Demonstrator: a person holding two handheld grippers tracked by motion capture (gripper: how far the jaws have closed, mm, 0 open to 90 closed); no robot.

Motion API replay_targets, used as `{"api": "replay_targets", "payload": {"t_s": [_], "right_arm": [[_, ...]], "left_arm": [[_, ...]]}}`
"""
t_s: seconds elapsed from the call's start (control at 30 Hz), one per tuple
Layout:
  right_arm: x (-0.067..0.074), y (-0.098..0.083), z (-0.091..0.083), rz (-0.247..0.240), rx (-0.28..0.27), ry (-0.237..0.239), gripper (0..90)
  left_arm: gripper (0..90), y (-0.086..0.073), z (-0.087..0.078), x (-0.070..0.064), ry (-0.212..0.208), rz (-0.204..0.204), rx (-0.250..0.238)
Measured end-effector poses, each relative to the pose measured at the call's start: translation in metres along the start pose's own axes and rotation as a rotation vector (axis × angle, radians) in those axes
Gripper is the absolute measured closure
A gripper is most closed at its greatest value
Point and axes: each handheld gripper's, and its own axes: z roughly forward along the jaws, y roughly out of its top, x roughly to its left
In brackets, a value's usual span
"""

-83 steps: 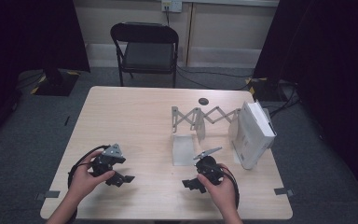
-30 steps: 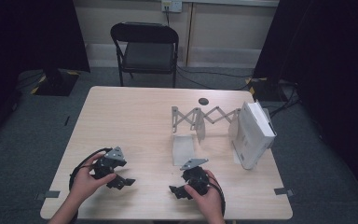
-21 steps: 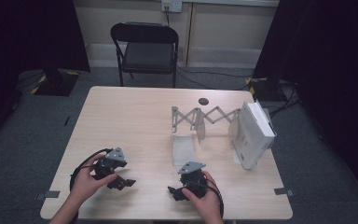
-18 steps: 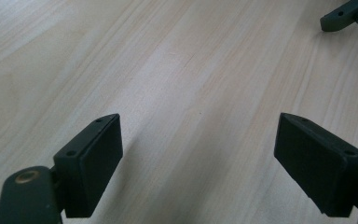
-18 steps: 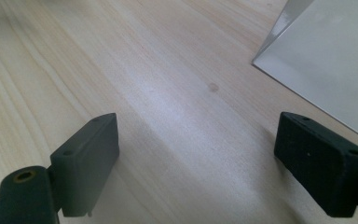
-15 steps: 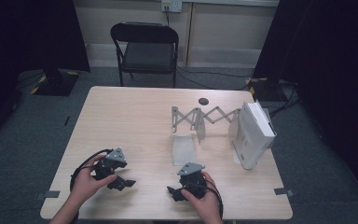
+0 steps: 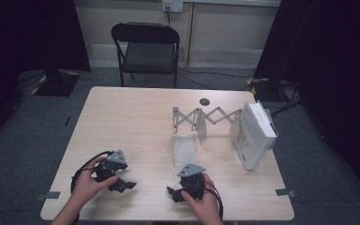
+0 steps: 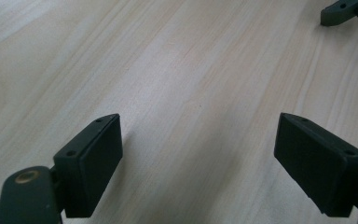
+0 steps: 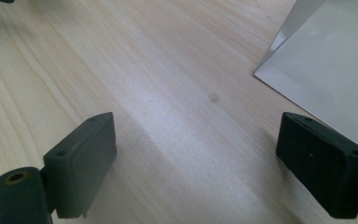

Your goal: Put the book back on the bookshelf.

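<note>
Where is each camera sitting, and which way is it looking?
High view: above the person's side, looking forward and down on the wooden table, the accordion rack and white stand; both hands, the left gripper and right gripper show.
Left gripper view: on the left gripper, low over the wood, jaws apart.
Right gripper view: on the right gripper, facing a white panel, jaws apart.
Shared: the left gripper view's top right catches the right gripper's jaw tip.

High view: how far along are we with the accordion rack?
Done, apparently: the accordion rack is stretched out, and the white book stands at its right end. In hand: nothing; the left gripper and right gripper sit open near the table's front edge. Left, probably: the white panel, untouched.
</note>
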Motion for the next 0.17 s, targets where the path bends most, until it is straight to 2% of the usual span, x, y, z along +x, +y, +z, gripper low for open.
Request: {"api": "replay_targets", "payload": {"t_s": [0.17], "right_arm": [[-0.0001, 0.0001, 0.0001, 0.000, 0.000, 0.002, 11.2]], "left_arm": [[15.1, -0.0032, 0.0045, 0.0012, 0.004, 0.004, 0.009]]}}
